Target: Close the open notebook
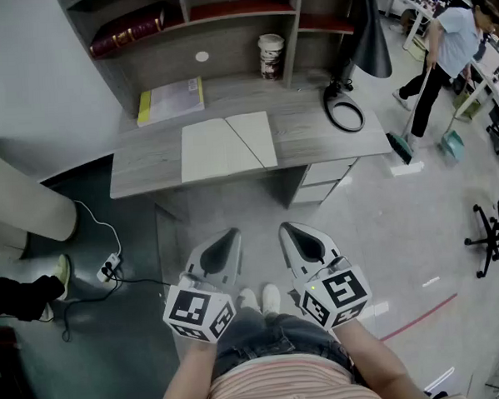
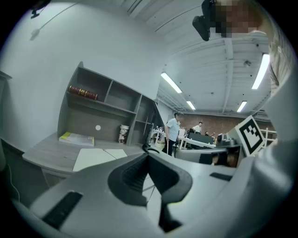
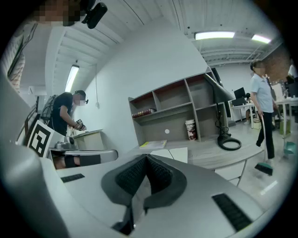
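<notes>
The open notebook (image 1: 227, 146) lies flat with pale blank pages in the middle of the grey desk (image 1: 143, 162); it also shows small in the left gripper view (image 2: 95, 157) and the right gripper view (image 3: 176, 153). My left gripper (image 1: 232, 234) (image 2: 148, 155) and right gripper (image 1: 285, 228) (image 3: 147, 157) hover side by side over the floor, well short of the desk's front edge. Both point toward the desk. Their jaws are shut with nothing between them.
A yellow-edged book (image 1: 171, 99) lies behind the notebook on the left. A paper cup (image 1: 271, 56) and a black desk lamp (image 1: 368, 38) stand at the back right, drawers (image 1: 324, 180) under the desk. A person sweeping (image 1: 442, 51), an office chair (image 1: 495, 236) and a power strip (image 1: 109, 264) are around.
</notes>
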A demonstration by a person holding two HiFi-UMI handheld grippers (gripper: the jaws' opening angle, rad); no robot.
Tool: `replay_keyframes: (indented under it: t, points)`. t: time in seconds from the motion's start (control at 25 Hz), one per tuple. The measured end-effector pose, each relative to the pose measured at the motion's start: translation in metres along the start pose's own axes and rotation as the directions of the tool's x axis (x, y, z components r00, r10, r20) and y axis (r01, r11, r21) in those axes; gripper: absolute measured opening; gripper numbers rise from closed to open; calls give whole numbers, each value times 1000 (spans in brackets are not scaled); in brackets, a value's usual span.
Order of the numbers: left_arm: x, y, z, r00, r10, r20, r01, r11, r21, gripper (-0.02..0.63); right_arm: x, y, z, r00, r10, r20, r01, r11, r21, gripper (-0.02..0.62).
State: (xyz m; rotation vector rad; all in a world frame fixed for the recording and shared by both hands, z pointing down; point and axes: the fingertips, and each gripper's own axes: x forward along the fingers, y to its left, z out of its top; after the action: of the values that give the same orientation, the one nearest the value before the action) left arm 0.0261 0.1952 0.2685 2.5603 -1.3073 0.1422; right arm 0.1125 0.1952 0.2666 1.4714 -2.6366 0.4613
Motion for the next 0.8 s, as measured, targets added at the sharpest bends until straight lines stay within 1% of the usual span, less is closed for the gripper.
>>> replay_keyframes:
  t: [0.56,0.8]
  points:
    - [3,6,-1,1000,18,-6,-18,1000,-19,11,5,-2,-6,1000,17,-24,-16,1000,16,8]
    - [3,3,-3,999,31,-8,-31,999,-21,11,5,-5,-7,999,35,-14,-35,999,25,8]
